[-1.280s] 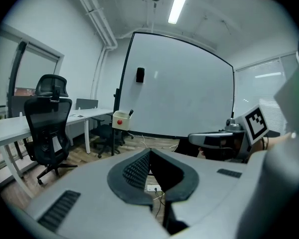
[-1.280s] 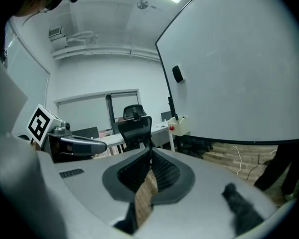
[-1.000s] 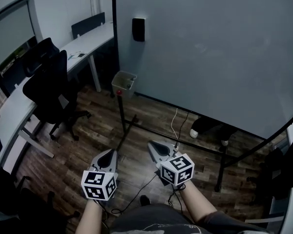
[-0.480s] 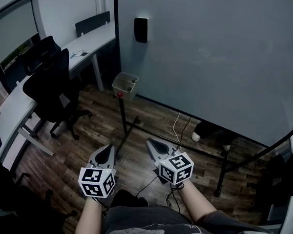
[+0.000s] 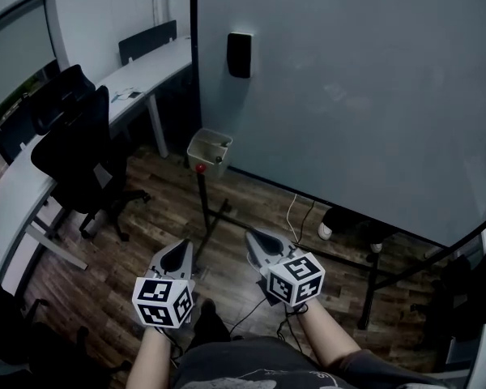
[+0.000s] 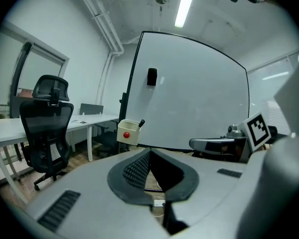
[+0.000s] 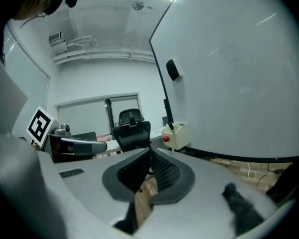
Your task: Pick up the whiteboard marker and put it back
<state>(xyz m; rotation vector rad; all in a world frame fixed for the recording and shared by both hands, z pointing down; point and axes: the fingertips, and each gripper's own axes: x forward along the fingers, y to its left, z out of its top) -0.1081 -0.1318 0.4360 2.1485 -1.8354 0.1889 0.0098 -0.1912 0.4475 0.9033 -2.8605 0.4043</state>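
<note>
Whiteboard marker (image 6: 141,123) in boxy cream holder (image 6: 132,135)

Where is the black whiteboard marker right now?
In the left gripper view, the black whiteboard marker sticks out of the small beige box at the large whiteboard's lower left edge, right of the black office chair.

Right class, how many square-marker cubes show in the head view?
2: one cube on the left tool, lower left; the other cube on the right tool, lower centre. None seems hidden.
</note>
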